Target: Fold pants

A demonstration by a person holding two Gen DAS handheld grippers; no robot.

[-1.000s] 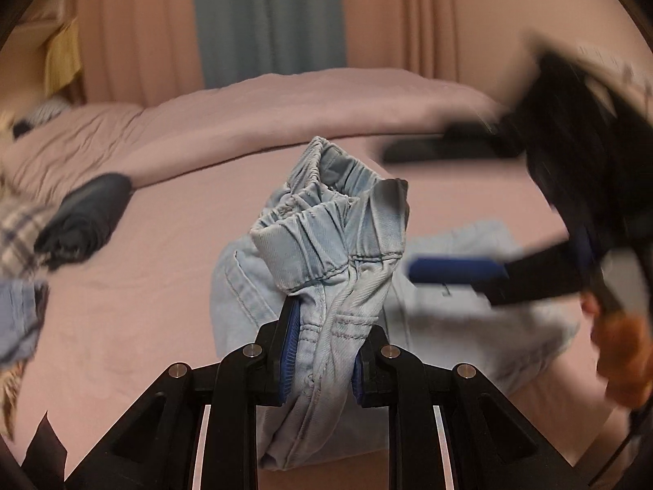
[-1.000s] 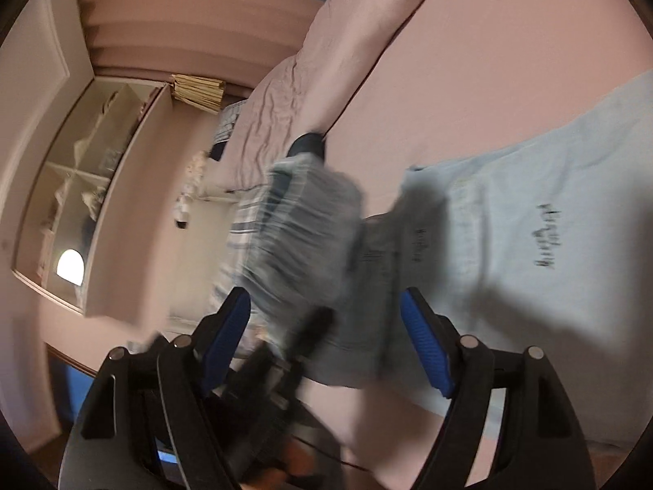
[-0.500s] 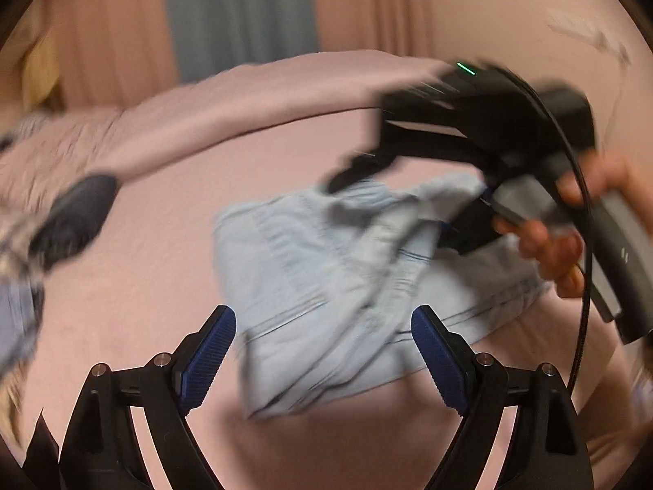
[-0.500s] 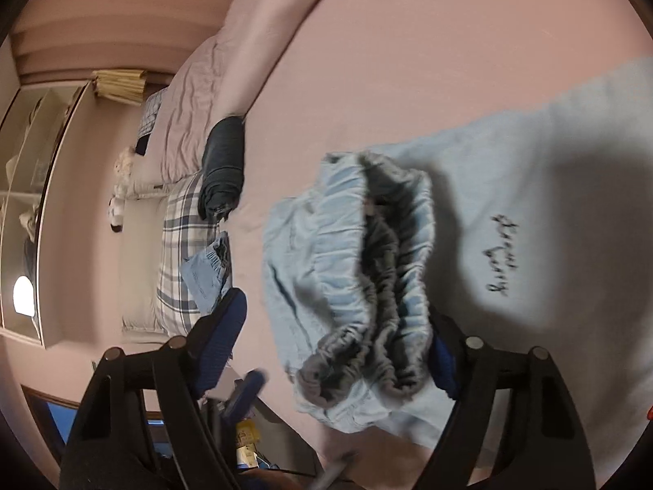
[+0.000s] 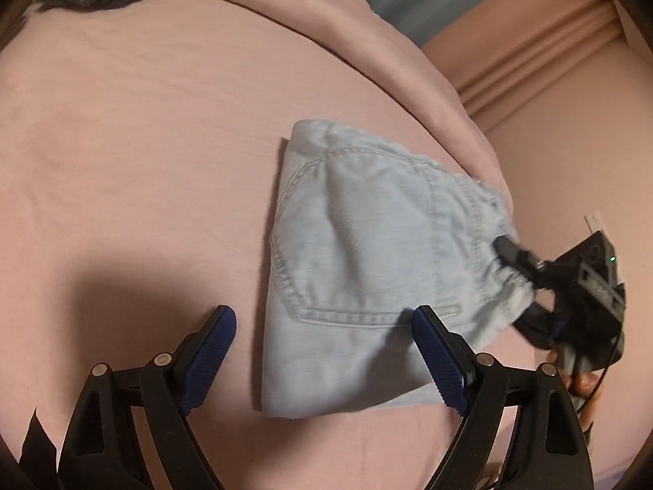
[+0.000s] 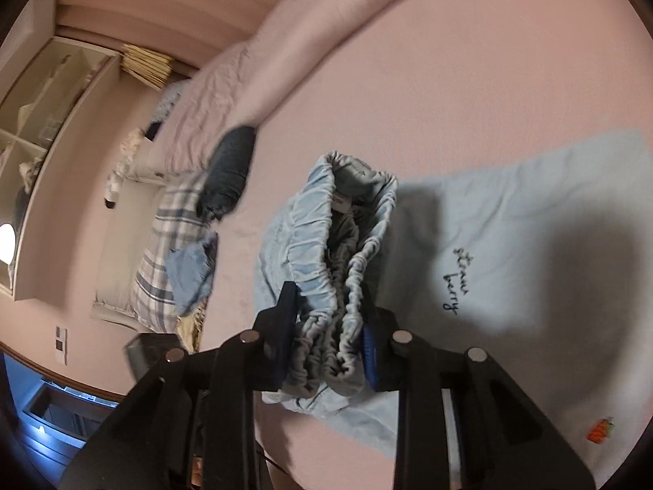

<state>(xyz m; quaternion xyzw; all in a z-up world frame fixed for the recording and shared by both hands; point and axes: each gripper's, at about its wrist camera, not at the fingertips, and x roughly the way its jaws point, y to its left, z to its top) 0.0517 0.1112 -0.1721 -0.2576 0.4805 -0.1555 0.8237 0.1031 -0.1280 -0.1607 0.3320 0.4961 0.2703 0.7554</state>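
Jaws closing on "strawberry" pants (image 6: 326, 253)

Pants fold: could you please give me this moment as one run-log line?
pants: folded on bed | right gripper: just closed, gripping waistband | left gripper: open, empty

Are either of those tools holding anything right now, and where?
The right tool grips the light-blue pants by the bunched elastic waistband. The left tool is open, holding nothing.

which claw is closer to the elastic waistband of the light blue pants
Right. The right claw is shut on the bunched waistband. The left claw hangs open at the opposite, folded end of the pants, gripping nothing.
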